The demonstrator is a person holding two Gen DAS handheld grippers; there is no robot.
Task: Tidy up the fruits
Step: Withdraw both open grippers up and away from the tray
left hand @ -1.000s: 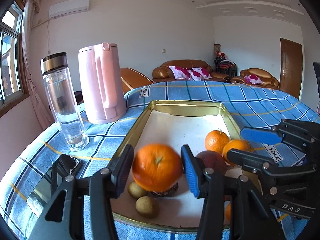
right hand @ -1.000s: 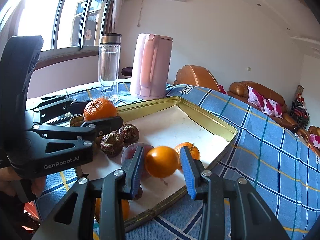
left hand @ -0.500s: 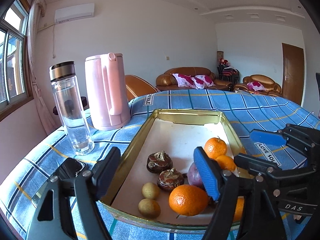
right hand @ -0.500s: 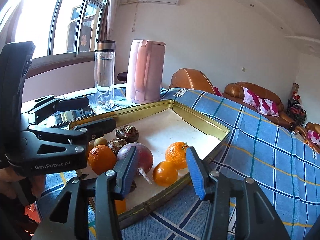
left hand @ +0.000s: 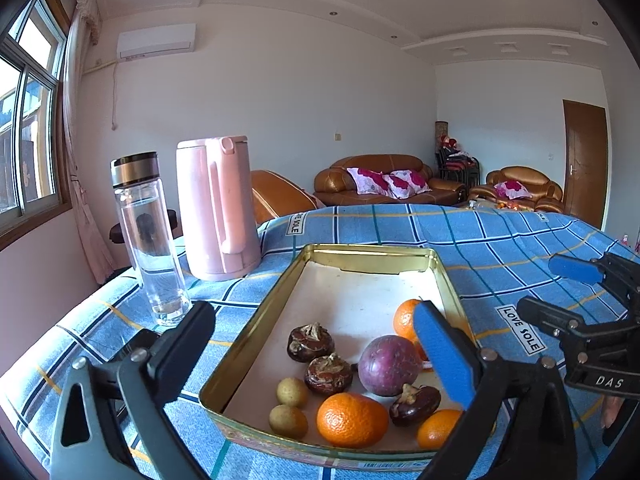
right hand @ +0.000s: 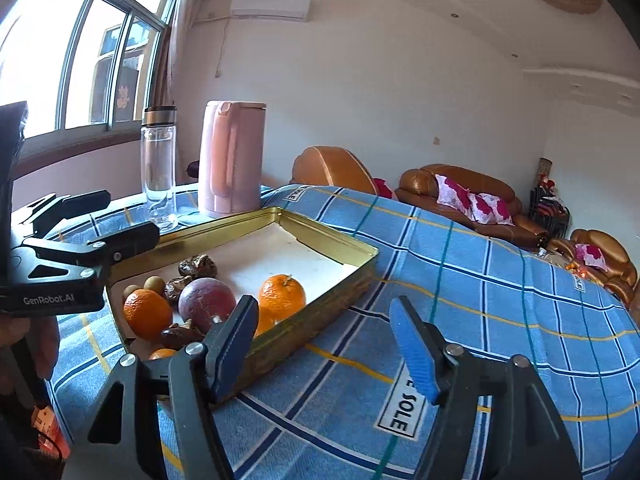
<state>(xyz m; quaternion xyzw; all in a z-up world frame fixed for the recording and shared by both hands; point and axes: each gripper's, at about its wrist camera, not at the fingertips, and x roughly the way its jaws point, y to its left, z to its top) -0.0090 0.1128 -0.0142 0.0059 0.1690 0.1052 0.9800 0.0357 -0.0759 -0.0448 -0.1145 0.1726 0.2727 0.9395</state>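
Observation:
A gold metal tray (left hand: 256, 322) (right hand: 320, 236) on the blue checked tablecloth holds several fruits. An orange (left hand: 352, 420) lies at its near edge, and a purple passion fruit (left hand: 388, 364) (right hand: 206, 302) sits mid-tray. Another orange (right hand: 282, 290) lies near the tray's right wall. Dark brown water chestnuts (left hand: 310, 342) and two small tan longans (left hand: 290, 406) lie beside them. My left gripper (left hand: 316, 344) is open and empty, above the tray's near end. My right gripper (right hand: 324, 340) is open and empty, over the cloth just right of the tray.
A pink kettle (left hand: 216, 208) (right hand: 232, 160) and a clear water bottle (left hand: 148, 240) (right hand: 158, 168) stand left of the tray. A dark phone (left hand: 132, 346) lies on the cloth near the bottle. Sofas stand beyond the table's far edge.
Both grippers let go of their oranges into the tray, opened wide, then lifted and drew back. The right gripper shifted right, off the tray.

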